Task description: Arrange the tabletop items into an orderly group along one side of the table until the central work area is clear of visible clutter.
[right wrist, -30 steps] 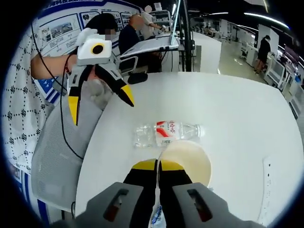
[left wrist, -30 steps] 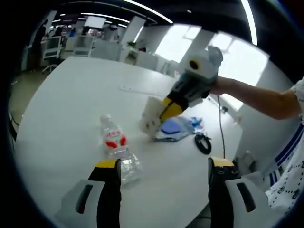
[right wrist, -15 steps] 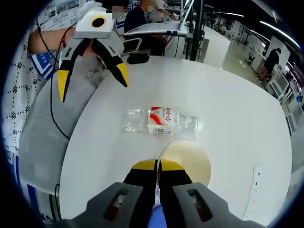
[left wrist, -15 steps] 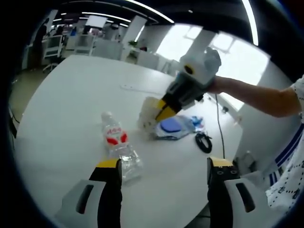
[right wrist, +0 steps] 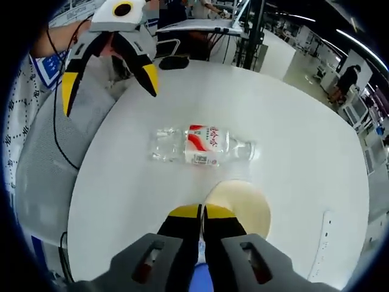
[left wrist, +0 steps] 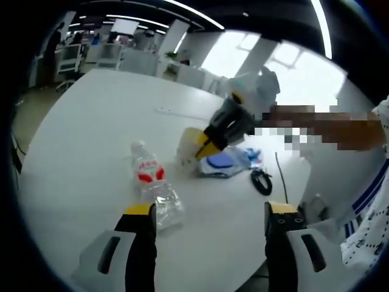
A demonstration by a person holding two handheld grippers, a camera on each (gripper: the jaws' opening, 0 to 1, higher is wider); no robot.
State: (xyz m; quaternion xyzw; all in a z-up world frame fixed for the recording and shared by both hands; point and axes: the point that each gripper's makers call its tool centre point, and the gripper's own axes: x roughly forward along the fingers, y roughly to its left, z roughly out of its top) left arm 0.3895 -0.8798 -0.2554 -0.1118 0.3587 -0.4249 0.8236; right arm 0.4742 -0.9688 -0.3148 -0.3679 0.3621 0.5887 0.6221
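Note:
A clear water bottle (left wrist: 152,182) (right wrist: 200,146) with a red label lies on its side on the round white table (left wrist: 85,140). My right gripper (right wrist: 202,214) (left wrist: 205,145) is shut on the rim of a cream paper bowl (right wrist: 246,204) (left wrist: 188,152), which it holds tilted just beyond the bottle. My left gripper (left wrist: 208,213) (right wrist: 108,85) hovers open near the bottle's base with nothing between its fingers. A blue-and-white pouch (left wrist: 223,163) lies behind the bowl.
A coiled black cable (left wrist: 261,181) lies beside the pouch near the table edge. A white power strip (left wrist: 176,114) (right wrist: 321,252) rests farther out. A grey mesh chair (right wrist: 42,176) stands against the table. A black object (right wrist: 175,61) sits at the far rim.
The right gripper has shifted slightly toward the bottle with the bowl in it and its view now looks down more steeply. The left gripper has stayed put and open.

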